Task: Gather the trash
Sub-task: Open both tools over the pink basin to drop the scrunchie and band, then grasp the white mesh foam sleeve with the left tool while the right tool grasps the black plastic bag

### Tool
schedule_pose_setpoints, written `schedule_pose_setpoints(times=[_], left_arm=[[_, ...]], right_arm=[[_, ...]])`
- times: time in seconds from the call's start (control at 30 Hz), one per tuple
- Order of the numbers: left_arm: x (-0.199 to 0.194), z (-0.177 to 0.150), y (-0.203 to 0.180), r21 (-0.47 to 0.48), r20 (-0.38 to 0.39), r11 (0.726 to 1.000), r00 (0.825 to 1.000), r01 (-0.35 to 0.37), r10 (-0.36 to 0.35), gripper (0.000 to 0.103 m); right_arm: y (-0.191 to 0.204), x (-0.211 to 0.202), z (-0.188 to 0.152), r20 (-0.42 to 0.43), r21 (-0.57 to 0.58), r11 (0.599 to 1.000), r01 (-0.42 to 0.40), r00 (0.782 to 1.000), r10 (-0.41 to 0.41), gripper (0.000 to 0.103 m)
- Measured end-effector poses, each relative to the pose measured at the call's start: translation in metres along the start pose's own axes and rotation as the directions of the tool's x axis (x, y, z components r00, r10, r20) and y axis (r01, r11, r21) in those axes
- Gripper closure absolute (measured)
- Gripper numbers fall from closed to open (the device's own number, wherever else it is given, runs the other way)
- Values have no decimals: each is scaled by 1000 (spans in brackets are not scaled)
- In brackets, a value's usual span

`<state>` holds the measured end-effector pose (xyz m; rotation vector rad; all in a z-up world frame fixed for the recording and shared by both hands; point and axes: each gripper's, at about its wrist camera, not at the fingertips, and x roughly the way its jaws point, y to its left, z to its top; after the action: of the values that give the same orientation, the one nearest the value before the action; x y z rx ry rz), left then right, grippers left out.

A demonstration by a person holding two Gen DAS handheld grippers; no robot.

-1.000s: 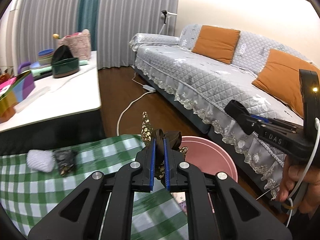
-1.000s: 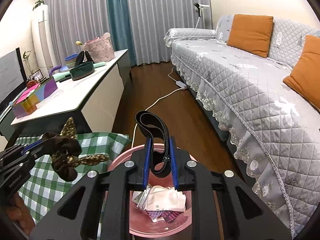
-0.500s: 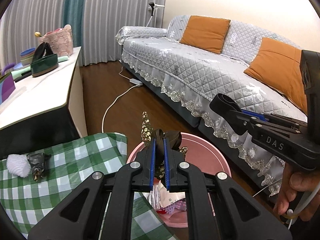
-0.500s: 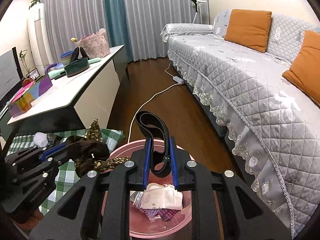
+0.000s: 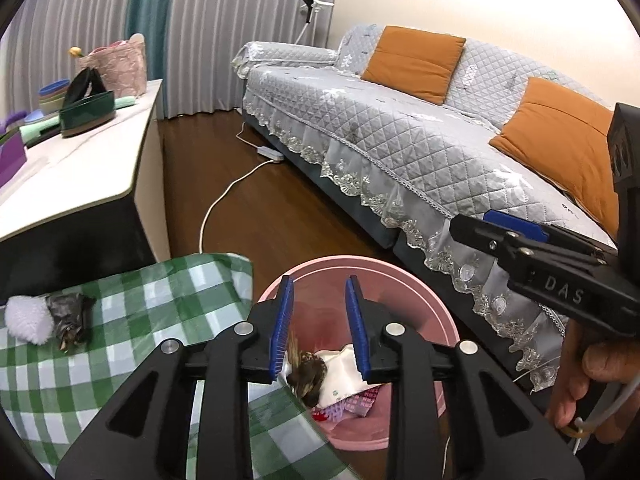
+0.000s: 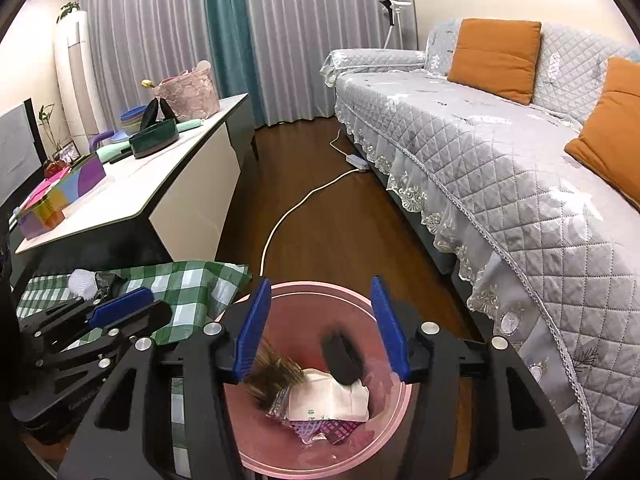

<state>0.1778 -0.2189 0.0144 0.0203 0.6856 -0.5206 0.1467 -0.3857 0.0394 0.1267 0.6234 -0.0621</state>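
Now both grippers' jaws, just opened, stand empty over the pink bin (image 6: 394, 420) as a blurred brown-gold scrap (image 5: 306, 372) drops.

Living room: sofa (image 6: 500, 152), curtains (image 6: 312, 40)

In the pink bin (image 6: 394, 412), the brown scrap (image 6: 274, 376) and the black band (image 6: 342, 356) are smearing into motion blur, their outlines unreadable. The right gripper's left finger (image 6: 250, 330) is hiding the bin's near-left rim. Beside the bin, on the green checked cloth (image 5: 160, 300), a dark crumpled piece (image 5: 70, 314) is lying too small to identify. The bottom edge is cutting off the bin's near wall.
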Motion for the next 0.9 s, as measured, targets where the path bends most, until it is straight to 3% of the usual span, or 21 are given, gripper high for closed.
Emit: schedule_pose_setpoints(times=[0.6,0.9], left_arm=[[-99,-21,48,-37,75,994,991,-106,109,76],[-134,-55,121,-157,80,970,977,-185,200,76]], right_arm=[[64,-29,4,45,-68,995,-67,997,70,50],[132,-29,-4,55,-170,970,-175,981,187,50]])
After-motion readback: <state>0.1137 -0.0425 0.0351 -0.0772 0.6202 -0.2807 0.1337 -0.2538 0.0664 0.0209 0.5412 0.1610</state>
